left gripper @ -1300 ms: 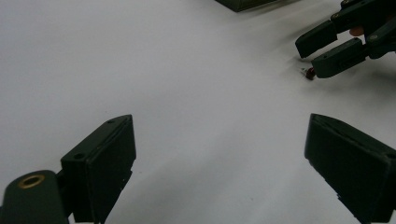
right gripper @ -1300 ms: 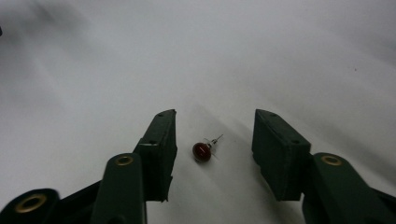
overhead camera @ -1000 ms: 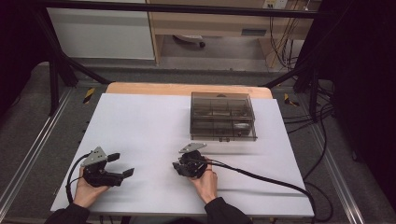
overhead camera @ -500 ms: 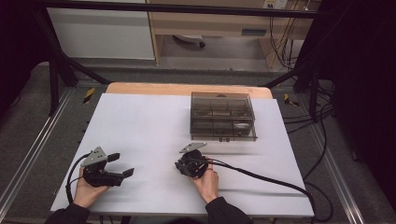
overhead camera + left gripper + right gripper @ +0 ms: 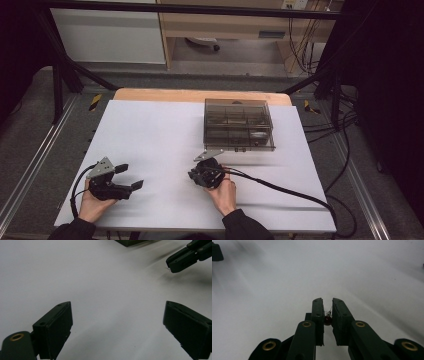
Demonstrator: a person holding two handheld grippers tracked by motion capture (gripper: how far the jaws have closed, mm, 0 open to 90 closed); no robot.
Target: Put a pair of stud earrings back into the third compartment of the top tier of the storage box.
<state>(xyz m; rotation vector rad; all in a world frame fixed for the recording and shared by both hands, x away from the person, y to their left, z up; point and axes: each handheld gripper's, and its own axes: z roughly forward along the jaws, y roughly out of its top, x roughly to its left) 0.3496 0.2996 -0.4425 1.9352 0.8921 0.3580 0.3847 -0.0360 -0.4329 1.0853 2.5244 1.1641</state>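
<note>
A smoky transparent compartment box (image 5: pixel 238 125), lid shut, sits upper right of centre on the white table (image 5: pixel 150 130); its contents are unclear. The right gripper (image 5: pixel 327 307) pinches a small dark red wired component (image 5: pixel 327 319). The left gripper (image 5: pixel 117 327) gapes wide, holding nothing.

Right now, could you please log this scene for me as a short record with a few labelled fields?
surface: white table top
box: smoky clear compartment box, lid closed, on the far right part of the table
left gripper: jaws wide apart, nothing between them, held low over the table
right gripper: jaws nearly together on a small dark red bead-like part with fine wire leads
cable: black cable trails right from the right gripper
</note>
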